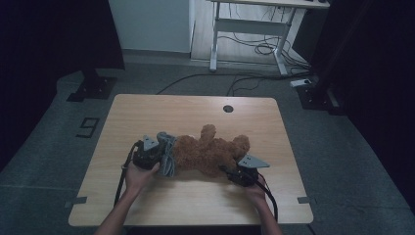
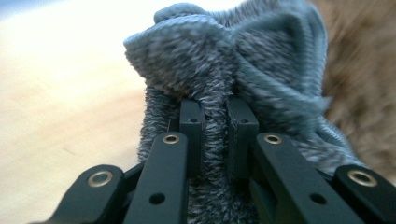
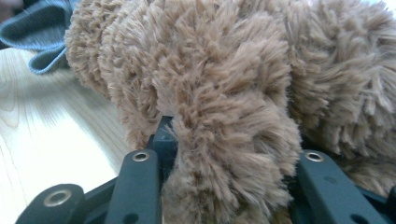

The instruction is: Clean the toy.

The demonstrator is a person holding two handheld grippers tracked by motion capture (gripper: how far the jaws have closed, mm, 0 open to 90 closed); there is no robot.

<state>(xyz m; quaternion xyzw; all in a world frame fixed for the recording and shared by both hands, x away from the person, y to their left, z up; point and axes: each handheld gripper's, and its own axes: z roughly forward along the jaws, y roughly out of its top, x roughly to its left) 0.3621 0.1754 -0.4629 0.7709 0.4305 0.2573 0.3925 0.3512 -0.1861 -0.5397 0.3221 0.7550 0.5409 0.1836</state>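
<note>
The left claw (image 2: 215,112) has its jaws pinched tight on a fold of grey knitted cloth (image 2: 224,60), bunched at the left end of a brown plush bear (image 1: 210,152). The right claw (image 3: 229,154) grips a furry limb of the bear between its jaws. The bear lies sprawled across the middle of the wooden desk (image 1: 195,110), between both hands.

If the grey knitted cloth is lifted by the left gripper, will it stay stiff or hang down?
Probably it hangs limp: the grey knitted cloth bunches in soft folds where the left gripper pinches it. It looks fuzzy, so slipping seems unlikely.
</note>
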